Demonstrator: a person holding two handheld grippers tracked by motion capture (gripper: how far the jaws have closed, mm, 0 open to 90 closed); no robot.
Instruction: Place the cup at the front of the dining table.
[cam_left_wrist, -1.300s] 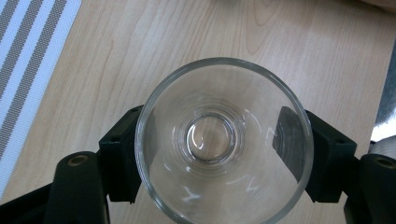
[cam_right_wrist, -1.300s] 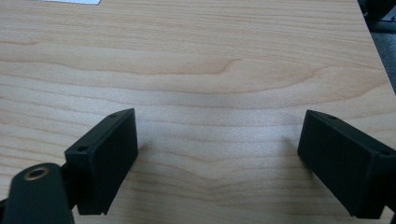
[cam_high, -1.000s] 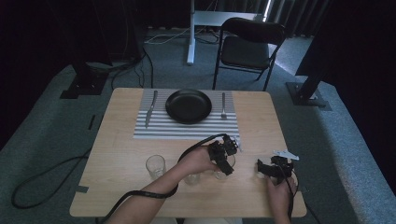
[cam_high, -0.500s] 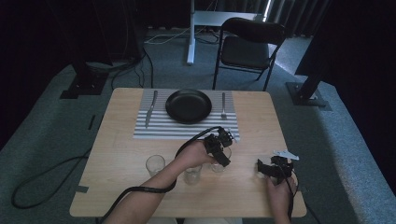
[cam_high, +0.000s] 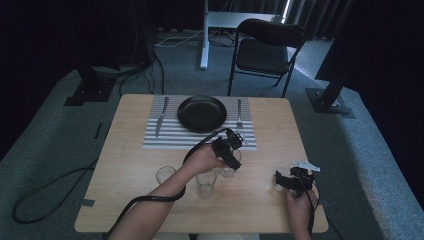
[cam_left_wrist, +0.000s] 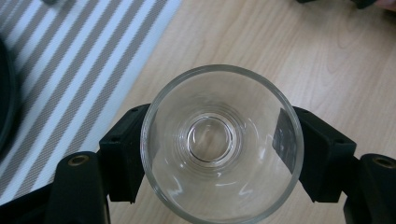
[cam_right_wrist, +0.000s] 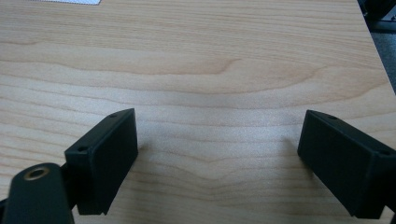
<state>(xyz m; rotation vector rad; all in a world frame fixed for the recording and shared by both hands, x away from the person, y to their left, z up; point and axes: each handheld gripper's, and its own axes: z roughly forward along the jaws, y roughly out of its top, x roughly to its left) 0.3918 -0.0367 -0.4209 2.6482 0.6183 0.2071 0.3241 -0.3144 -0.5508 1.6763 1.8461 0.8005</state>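
Observation:
My left gripper (cam_high: 229, 152) is shut on a clear drinking glass (cam_high: 231, 170) just off the near edge of the striped placemat (cam_high: 170, 140). In the left gripper view I look straight down into the glass (cam_left_wrist: 219, 140), and both black pads (cam_left_wrist: 126, 154) press on its sides. My right gripper (cam_high: 292, 180) rests near the table's front right corner. The right gripper view shows that gripper (cam_right_wrist: 217, 154) open, with bare wood between its fingers.
A black plate (cam_high: 202, 113) sits on the placemat with a knife (cam_high: 160, 117) to its left and a fork (cam_high: 239, 112) to its right. Two more glasses (cam_high: 165, 175) (cam_high: 206, 184) stand near the left forearm. A chair (cam_high: 265, 50) stands beyond the table.
The left gripper has carried the glass away from the person towards the placemat and slightly left. The right gripper has stayed where it was.

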